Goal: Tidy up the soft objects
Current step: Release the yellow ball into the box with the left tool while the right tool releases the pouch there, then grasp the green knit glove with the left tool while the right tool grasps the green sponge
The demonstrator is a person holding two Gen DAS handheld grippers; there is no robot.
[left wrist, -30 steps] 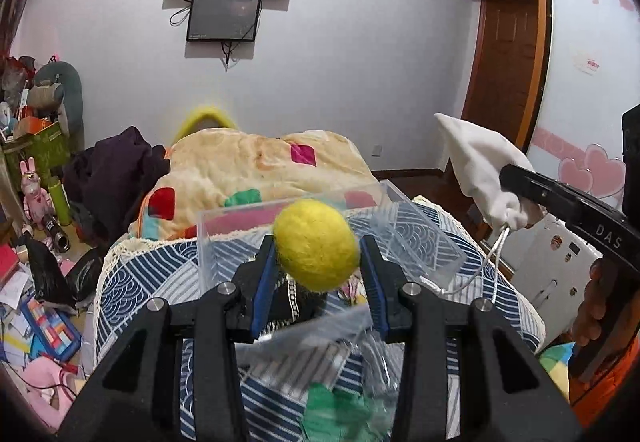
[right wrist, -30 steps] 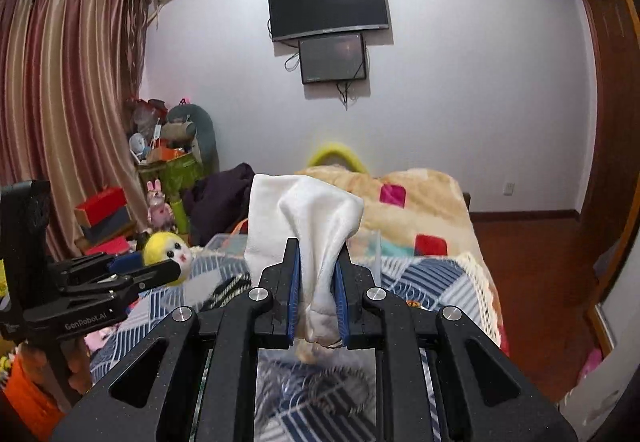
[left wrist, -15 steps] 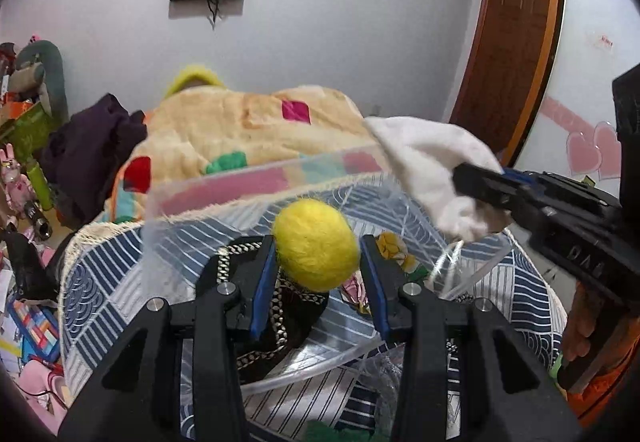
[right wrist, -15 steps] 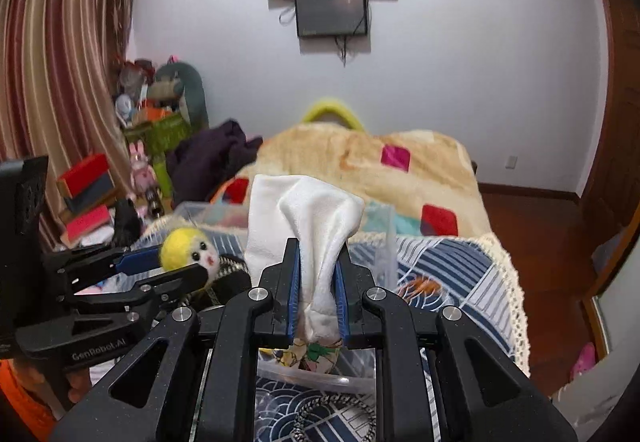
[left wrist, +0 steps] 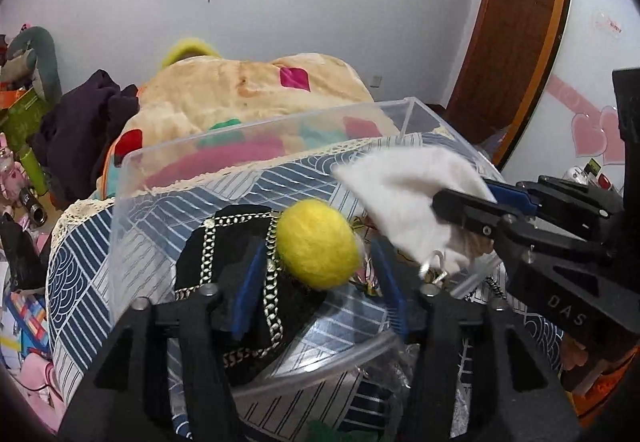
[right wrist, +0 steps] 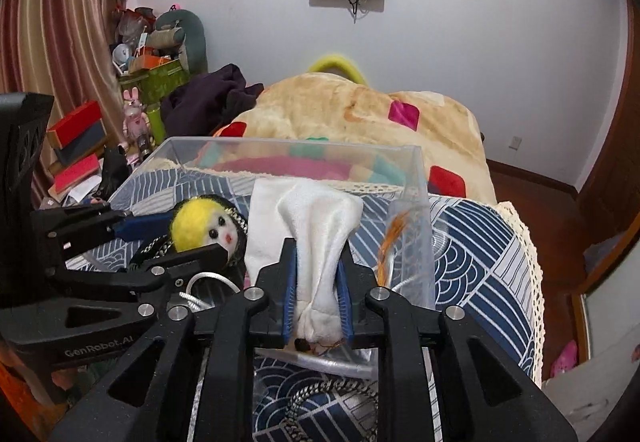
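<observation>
1. Left wrist view: the left gripper (left wrist: 320,274) stands released. Its blue pads sit just clear of the yellow felt doll head (left wrist: 316,238) on both sides, so nothing pinches it.
2. The doll is inside the clear plastic bin (left wrist: 260,129), over a black pouch with chain trim (left wrist: 224,242). I cannot tell whether it touches the pouch.
3. The doll head is round, fuzzy and bright yellow. It looks light and squashy, so it will likely roll a little.
4. On the right of this view, the right gripper (left wrist: 480,205) is clenched on a white drawstring pouch (left wrist: 404,193) over the bin's right side.
5. Right wrist view: the right gripper (right wrist: 316,254) grasps the white pouch (right wrist: 320,226) at its gathered neck. The body is bunched above the pads, and the bin (right wrist: 296,143) sits on the bed's blue patterned cover (right wrist: 480,242).
6. The doll's face (right wrist: 204,226) shows, with bead eyes and a red mouth.
7. Step, as I judge it: drop both into the bin. Lower the pouch below the rim beside the doll, then let go. Pull the left gripper straight back so it doesn't snag the chain trim.
</observation>
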